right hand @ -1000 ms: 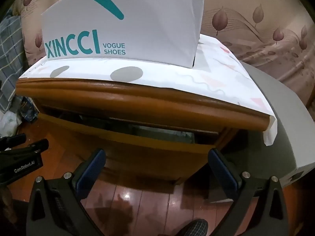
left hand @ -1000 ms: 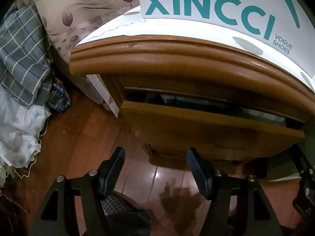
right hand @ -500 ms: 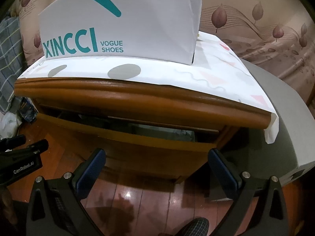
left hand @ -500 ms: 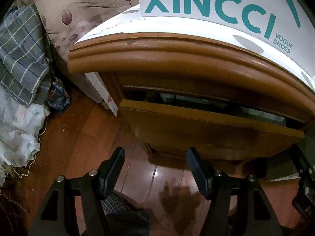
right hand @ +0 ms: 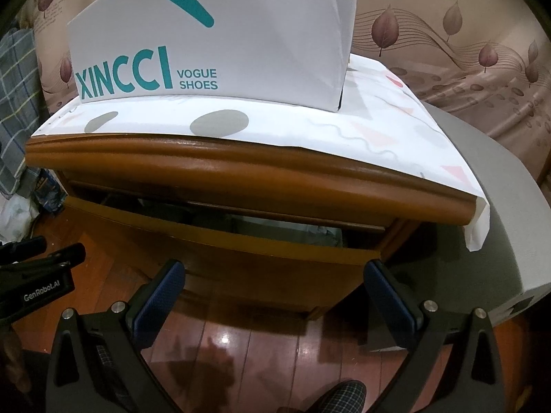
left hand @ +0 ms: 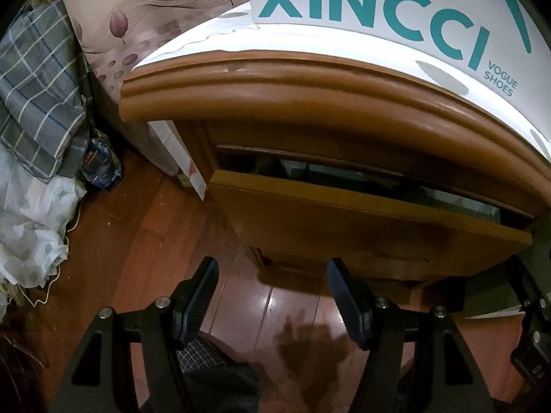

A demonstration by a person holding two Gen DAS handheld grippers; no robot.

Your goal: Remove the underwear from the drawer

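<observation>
A wooden nightstand (left hand: 310,103) (right hand: 206,175) has its top drawer (left hand: 361,220) (right hand: 241,258) pulled out a little way. Through the narrow gap I see dark and pale folded contents (left hand: 447,196) (right hand: 286,225); I cannot tell which of them is underwear. My left gripper (left hand: 272,292) hangs open over the floor in front of the drawer's left half, holding nothing. My right gripper (right hand: 273,296) stands open wider, before the drawer front, also with nothing between its fingers. The left gripper's body (right hand: 38,275) shows at the left edge of the right wrist view.
A white XINCCI shoe box (right hand: 213,38) (left hand: 378,10) stands on a patterned cloth (right hand: 344,127) on the nightstand. Plaid fabric (left hand: 38,79) and pale bedding (left hand: 27,213) pile at the left. A grey box (right hand: 499,213) sits at the right. Reddish wooden floor (left hand: 137,241) lies below.
</observation>
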